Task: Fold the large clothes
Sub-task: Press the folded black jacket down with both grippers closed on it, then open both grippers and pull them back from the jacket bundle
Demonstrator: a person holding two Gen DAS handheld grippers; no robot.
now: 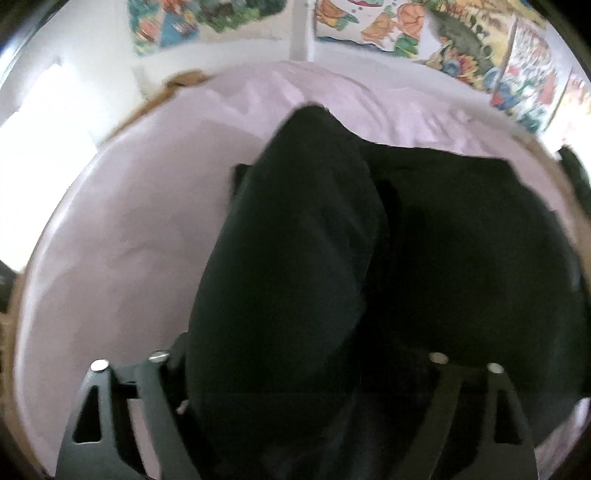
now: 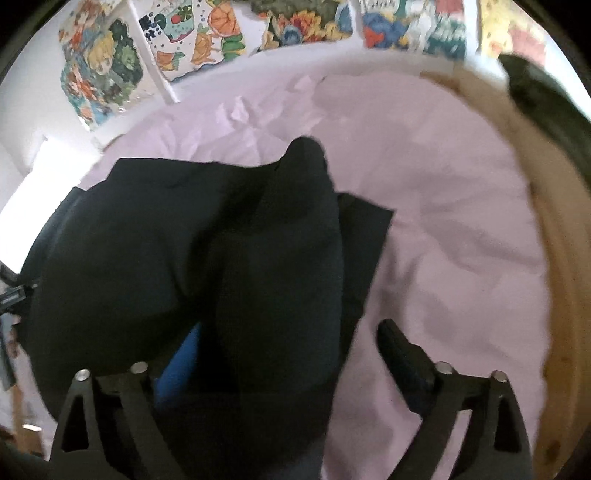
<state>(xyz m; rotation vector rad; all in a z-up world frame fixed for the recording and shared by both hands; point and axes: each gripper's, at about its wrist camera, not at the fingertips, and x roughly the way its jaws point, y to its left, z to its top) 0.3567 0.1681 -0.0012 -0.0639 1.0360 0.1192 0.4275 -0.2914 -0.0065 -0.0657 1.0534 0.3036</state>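
Note:
A large black garment (image 1: 369, 240) lies on a pale pink sheet (image 1: 129, 240), which also shows in the right wrist view (image 2: 461, 240). In the left wrist view a fold of the garment drapes over my left gripper (image 1: 295, 369) and hides its fingertips; the finger bases stand wide apart. In the right wrist view the garment (image 2: 184, 240) hangs over my right gripper (image 2: 288, 350) too. Its right finger (image 2: 402, 354) is bare and stands far from the left finger, which shows a blue pad (image 2: 181, 362) under the cloth. The jaws look open with cloth between them.
A wooden bed frame edge (image 2: 554, 258) runs along the right. Colourful posters (image 1: 406, 26) hang on the white wall behind the bed. A dark object (image 2: 546, 96) lies at the far right corner.

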